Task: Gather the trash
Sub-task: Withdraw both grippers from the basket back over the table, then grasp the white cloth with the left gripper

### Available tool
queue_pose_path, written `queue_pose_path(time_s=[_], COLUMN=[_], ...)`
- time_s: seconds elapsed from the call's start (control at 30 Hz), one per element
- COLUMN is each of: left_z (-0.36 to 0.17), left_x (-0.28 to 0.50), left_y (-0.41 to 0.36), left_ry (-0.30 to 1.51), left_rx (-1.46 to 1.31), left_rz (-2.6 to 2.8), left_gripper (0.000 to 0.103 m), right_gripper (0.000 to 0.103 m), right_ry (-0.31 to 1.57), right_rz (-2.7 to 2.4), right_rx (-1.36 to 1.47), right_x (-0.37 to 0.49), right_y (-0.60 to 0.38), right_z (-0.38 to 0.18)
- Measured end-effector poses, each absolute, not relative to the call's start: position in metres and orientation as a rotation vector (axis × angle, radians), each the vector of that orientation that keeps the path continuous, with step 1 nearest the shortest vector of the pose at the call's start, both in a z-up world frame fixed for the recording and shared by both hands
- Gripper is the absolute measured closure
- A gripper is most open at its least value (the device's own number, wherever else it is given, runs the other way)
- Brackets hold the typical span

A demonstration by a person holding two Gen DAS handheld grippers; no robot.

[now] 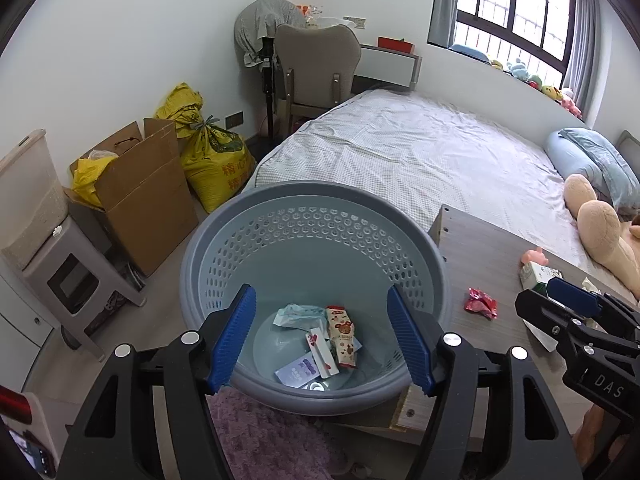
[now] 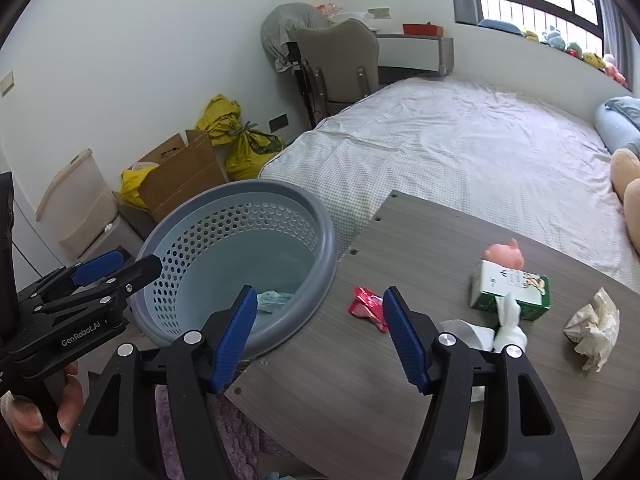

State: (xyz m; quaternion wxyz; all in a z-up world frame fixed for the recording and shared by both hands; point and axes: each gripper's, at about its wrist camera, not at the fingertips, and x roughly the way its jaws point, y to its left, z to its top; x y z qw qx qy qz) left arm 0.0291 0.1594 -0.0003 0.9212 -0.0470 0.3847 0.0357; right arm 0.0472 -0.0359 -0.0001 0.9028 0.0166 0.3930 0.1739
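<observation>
The grey perforated basket [image 1: 312, 240] beside the desk [image 2: 400, 360] holds wrappers [image 1: 340, 336] and a small card. The left hand-held gripper [image 1: 322, 340] hangs over it, jaws apart, empty. On the desk, the right hand-held gripper [image 2: 316, 336] is open near a red wrapper [image 2: 368, 306], a green carton [image 2: 516, 290] and crumpled tissue [image 2: 594, 326].

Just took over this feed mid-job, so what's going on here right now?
A person is clearing trash off a wooden table into a grey perforated basket beside it. Both the left gripper and the right gripper are open and hold nothing. The left is over the basket, which already holds several wrappers. Still on the table: a red wrapper, a green carton, a crumpled tissue.
</observation>
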Motion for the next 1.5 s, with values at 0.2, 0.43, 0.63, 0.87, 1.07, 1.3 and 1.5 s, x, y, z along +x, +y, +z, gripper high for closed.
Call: queue_pose_path(time_s=[0.2, 0.43, 0.63, 0.87, 1.07, 1.3, 1.5], left_z=[0.001, 0.001, 0.001, -0.003, -0.012, -0.024, -0.031], left_x=[0.025, 0.023, 0.022, 0.025, 0.030, 0.036, 0.044], left_y=[0.144, 0.123, 0.102, 0.077, 0.050, 0.010, -0.019], left_ry=[0.787, 0.792, 0.795, 0.807, 0.830, 0.862, 0.881], left_rx=[-0.084, -0.068, -0.052, -0.033, -0.009, 0.033, 0.056], left_rz=[0.044, 0.005, -0.029, -0.071, -0.121, -0.194, -0.237], left_gripper=[0.038, 0.037, 0.037, 0.037, 0.037, 0.037, 0.037], right_gripper=[0.039, 0.039, 0.039, 0.039, 0.039, 0.039, 0.039], right_ry=[0.801, 0.800, 0.799, 0.807, 0.824, 0.858, 0.870], right_rz=[0.324, 0.276, 0.233, 0.168, 0.101, 0.025, -0.018], right_rx=[0.050, 0.071, 0.094, 0.122, 0.157, 0.193, 0.225], right_x=[0.038, 0.028, 0.020, 0.011, 0.004, -0.003, -0.006], right_y=[-0.058, -0.086, -0.109, -0.141, -0.172, -0.208, -0.233], right_z=[0.003, 0.001, -0.002, -0.010, -0.019, -0.034, -0.043])
